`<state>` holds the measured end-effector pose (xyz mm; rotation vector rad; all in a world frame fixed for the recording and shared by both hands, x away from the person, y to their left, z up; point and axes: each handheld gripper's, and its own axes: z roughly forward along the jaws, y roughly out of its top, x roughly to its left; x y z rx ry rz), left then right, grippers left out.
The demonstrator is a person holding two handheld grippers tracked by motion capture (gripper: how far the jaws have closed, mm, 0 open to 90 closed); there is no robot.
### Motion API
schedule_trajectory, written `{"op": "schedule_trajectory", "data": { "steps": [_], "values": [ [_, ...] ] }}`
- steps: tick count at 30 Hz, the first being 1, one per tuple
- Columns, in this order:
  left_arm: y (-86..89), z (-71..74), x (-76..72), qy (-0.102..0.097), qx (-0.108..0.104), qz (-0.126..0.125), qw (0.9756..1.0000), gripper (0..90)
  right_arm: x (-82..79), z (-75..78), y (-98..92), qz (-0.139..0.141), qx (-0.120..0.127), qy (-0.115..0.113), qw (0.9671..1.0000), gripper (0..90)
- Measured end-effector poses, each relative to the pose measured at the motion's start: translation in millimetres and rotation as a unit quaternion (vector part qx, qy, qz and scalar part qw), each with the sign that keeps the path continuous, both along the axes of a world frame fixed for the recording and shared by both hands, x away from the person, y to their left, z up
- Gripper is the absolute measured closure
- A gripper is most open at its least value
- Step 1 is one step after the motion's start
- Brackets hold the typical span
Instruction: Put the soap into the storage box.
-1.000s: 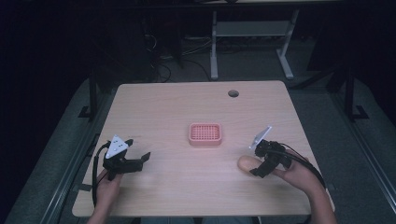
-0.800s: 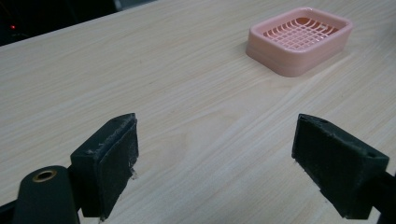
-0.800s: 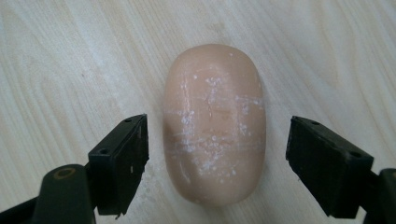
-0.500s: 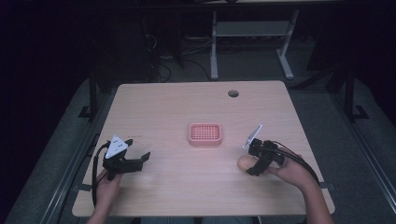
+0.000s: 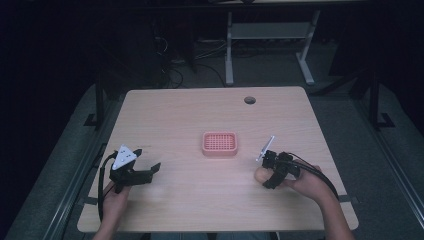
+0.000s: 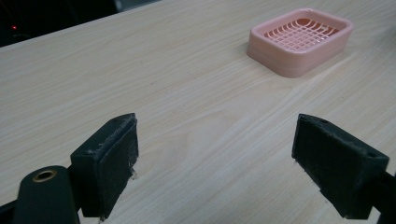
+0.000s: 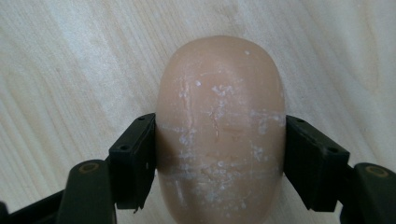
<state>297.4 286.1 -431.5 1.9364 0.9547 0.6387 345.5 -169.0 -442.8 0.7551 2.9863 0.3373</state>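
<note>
Looking from high view: right gripper (image 5: 266,176) at a tan oval soap bar (image 5: 261,174) on the pale wooden table (image 5: 200,115), right of the pink slotted plastic soap dish (image 5: 219,143); left gripper (image 5: 150,170) near the table's left edge.
Left gripper view: jaws spread wide over bare wood, dish (image 6: 301,39) well ahead.
Right gripper view: both jaws pinching the soap bar (image 7: 219,126) at its sides.

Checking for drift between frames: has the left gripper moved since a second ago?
No. In the high view the left gripper sits at the same spot relative to the pink dish and the table's left edge.
</note>
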Motion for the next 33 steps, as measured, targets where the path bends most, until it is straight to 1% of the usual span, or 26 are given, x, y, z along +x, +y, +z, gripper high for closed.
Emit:
{"op": "schedule_trajectory", "data": {
  "steps": [2,3,5,6,10,13,17,18,19,21,23,25,29,32,33],
  "values": [
    [0.0,0.0,0.0,0.000,0.000,0.000,1.0000,14.3,0.3,-0.4,0.1,0.000,0.000,0.002,1.0000,30.8],
    [-0.7,-0.3,0.0,-0.001,-0.005,0.001,1.0000,14.3,0.2,-0.4,0.8,-0.004,-0.001,0.004,1.0000,30.9],
    [-0.7,-0.1,-0.1,-0.002,-0.004,0.001,1.0000,14.3,0.2,-0.2,1.1,-0.005,-0.002,0.006,1.0000,31.0],
    [-0.9,0.2,-0.3,-0.002,-0.004,0.000,1.0000,14.3,0.4,-0.1,1.5,-0.001,-0.006,0.002,1.0000,31.3],
    [-0.8,0.2,-0.5,-0.002,-0.006,0.001,1.0000,14.3,0.1,0.1,2.2,0.005,-0.008,-0.001,1.0000,31.4],
    [-0.5,0.3,-0.5,-0.002,-0.006,0.001,1.0000,14.3,0.0,0.3,2.0,0.006,-0.008,-0.004,0.9999,31.5],
    [-0.6,-0.2,-0.2,-0.001,-0.005,0.001,1.0000,14.3,1.5,2.1,1.2,-0.001,0.003,0.001,1.0000,31.5],
    [-1.2,0.0,-0.5,-0.003,-0.007,0.000,1.0000,14.3,2.1,4.4,1.2,0.000,0.009,-0.001,1.0000,31.5],
    [-1.2,0.0,-0.5,-0.003,-0.007,0.000,1.0000,14.3,2.1,4.4,1.2,0.000,0.009,-0.001,1.0000,31.5],
    [-1.1,0.0,-0.4,-0.002,-0.006,0.000,1.0000,14.3,4.2,8.3,1.7,0.004,0.017,-0.005,0.9998,31.5],
    [-1.0,0.0,-0.4,-0.002,-0.006,0.000,1.0000,14.3,4.8,9.8,2.5,0.004,0.019,-0.006,0.9998,31.5],
    [-1.0,0.0,-0.6,-0.002,-0.006,0.000,1.0000,14.3,7.4,13.8,5.2,0.011,0.022,-0.009,0.9997,31.5],
    [-0.8,0.1,-0.8,-0.002,-0.007,0.001,1.0000,14.3,11.3,16.9,7.4,0.014,0.027,-0.010,0.9995,31.5],
    [0.2,0.4,-0.6,-0.001,-0.005,0.001,1.0000,14.3,15.6,20.8,11.4,0.015,0.033,-0.005,0.9993,31.5],
    [0.2,0.4,-0.6,-0.001,-0.005,0.001,1.0000,14.3,17.4,21.3,12.3,0.019,0.034,-0.008,0.9992,31.6]
  ]
}}
